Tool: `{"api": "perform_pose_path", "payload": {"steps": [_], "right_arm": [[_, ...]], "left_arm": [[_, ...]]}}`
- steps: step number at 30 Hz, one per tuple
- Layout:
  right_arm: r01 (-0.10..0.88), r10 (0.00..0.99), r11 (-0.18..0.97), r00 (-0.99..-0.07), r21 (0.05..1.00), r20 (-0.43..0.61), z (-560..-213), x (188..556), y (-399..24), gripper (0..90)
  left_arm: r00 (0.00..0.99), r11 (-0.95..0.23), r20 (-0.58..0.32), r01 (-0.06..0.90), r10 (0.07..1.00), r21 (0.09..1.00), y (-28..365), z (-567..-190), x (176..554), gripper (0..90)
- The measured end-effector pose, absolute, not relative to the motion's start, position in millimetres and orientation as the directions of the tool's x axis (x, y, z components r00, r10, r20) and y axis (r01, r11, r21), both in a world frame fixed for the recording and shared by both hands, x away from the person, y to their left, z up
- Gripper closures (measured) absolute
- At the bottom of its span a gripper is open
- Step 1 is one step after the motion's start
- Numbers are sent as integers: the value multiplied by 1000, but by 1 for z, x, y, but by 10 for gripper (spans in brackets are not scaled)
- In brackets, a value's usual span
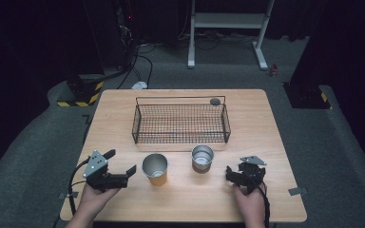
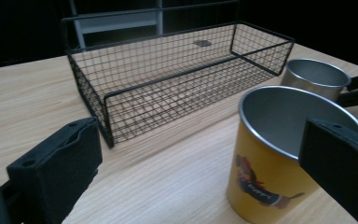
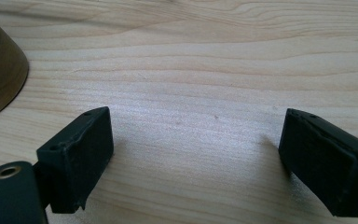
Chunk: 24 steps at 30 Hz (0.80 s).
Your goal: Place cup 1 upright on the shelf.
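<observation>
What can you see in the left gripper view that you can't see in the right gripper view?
The left gripper view shows the black wire basket, the yellow cup with a cartoon picture on its side, the plain metal cup behind it, and the left gripper with its jaws wide apart, nothing between them. The right gripper view looks close down at bare wood, with the right gripper open and a brownish curved edge at the left, too cropped to name. Both show the wooden table and two black jaws standing open.
</observation>
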State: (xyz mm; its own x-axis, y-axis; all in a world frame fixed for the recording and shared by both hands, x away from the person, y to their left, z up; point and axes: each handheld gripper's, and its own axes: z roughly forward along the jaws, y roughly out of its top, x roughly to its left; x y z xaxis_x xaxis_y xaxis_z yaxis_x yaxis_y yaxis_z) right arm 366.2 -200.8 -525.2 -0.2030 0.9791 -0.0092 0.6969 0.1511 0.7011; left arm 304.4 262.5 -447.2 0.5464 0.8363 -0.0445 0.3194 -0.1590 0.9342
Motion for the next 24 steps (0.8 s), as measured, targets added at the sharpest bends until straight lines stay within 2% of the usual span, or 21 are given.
{"api": "perform_pose_path", "payload": {"steps": [24], "right_arm": [[693,977,162,-215,703,-13,-525,364,-202,97]], "left_arm": [[638,-221,-32,313,769,924,226,-454,301,0]]}}
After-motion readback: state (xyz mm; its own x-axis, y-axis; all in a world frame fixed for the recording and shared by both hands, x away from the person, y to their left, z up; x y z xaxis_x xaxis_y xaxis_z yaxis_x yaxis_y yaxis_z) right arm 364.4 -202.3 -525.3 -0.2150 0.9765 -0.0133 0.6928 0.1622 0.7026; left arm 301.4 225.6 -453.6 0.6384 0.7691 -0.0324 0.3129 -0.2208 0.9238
